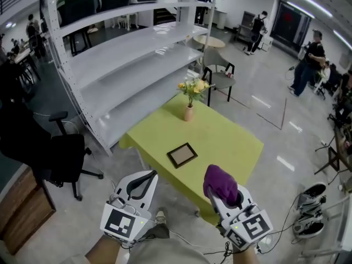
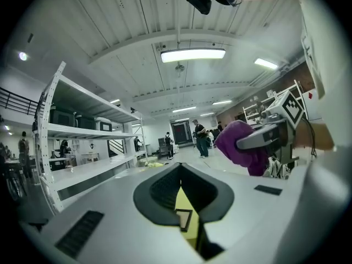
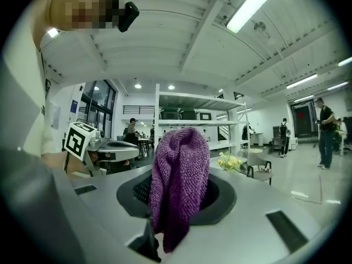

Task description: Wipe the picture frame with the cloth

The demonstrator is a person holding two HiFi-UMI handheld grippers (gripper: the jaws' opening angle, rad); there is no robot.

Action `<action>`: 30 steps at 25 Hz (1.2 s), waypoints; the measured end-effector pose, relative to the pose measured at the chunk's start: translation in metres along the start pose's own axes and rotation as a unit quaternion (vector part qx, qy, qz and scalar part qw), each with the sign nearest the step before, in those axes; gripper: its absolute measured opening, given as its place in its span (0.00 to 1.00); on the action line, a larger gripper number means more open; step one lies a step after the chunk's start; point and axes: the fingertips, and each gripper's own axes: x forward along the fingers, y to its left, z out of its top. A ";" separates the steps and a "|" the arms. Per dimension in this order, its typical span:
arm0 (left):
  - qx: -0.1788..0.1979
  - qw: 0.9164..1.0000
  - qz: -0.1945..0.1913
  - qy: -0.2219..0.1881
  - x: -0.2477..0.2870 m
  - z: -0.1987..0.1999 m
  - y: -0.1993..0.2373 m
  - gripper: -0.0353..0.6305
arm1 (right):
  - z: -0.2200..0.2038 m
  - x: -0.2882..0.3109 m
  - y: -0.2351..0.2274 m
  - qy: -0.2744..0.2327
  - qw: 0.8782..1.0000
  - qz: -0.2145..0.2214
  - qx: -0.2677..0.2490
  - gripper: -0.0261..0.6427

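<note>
1. Head view: a dark-framed rectangular picture frame (image 1: 182, 155) lies flat on the lime-green covered bench (image 1: 231, 142), well apart from a small vase of yellow flowers (image 1: 190, 106). The left gripper (image 1: 147, 176) and right gripper (image 1: 215, 196) hover short of the bench's near edge. A purple knitted cloth (image 1: 221, 183) is bunched at the right gripper's tip.
2. Left gripper view: its jaws are pressed together with nothing between them.
3. Right gripper view: its jaws pinch the purple cloth (image 3: 179, 183), which drapes over them.

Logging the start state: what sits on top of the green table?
On the green table a picture frame lies flat near the front, and a vase of yellow flowers stands toward the far edge. The frame covers the tabletop beneath it.
</note>
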 end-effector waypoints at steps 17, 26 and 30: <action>0.012 1.000 -0.028 0.003 0.117 -0.027 0.133 0.06 | 0.028 0.171 -0.072 0.000 1.000 -0.014 0.008 0.22; 0.007 1.000 -0.023 0.012 0.153 -0.030 0.136 0.06 | 0.022 0.191 -0.112 0.012 1.000 -0.011 0.012 0.22; -0.009 0.999 0.001 0.032 0.165 -0.037 0.140 0.06 | 0.011 0.201 -0.133 0.033 0.999 0.003 -0.009 0.22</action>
